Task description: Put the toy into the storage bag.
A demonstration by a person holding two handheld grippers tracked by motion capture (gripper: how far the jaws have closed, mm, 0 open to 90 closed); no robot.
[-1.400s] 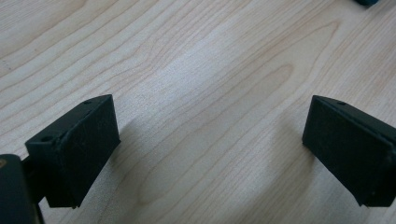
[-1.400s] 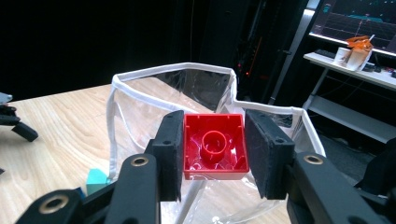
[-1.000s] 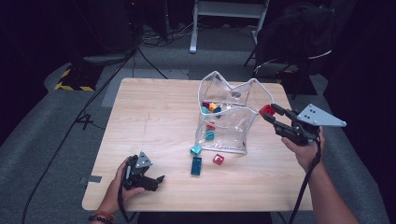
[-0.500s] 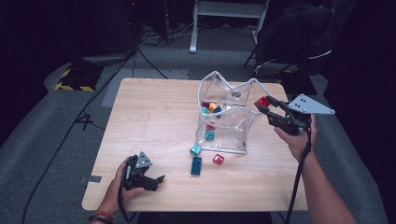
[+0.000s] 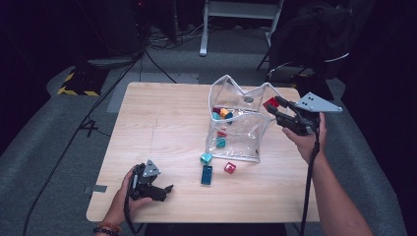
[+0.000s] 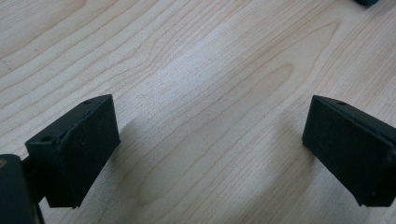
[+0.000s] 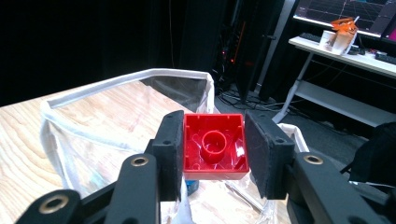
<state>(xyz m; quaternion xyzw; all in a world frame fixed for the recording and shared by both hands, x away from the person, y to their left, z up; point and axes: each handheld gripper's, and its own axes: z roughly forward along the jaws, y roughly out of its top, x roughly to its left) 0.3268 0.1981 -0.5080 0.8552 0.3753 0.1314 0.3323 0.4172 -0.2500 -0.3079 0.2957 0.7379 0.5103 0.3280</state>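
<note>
The right gripper (image 7: 214, 151) clamps a red brick (image 7: 214, 146) between its jaws, hollow underside facing the camera. Just past and below the jaws gapes the clear bag (image 7: 112, 122), its white-edged mouth open, more bricks inside. The left gripper (image 6: 208, 149) has its jaws wide with only bare table (image 6: 196, 70) between them. Loose bricks (image 5: 207, 174) lie between the two grippers, near the bag.

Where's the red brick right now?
The red brick is clamped between the right gripper's jaws, held above the table at the right rim of the clear bag in the high view.
</note>
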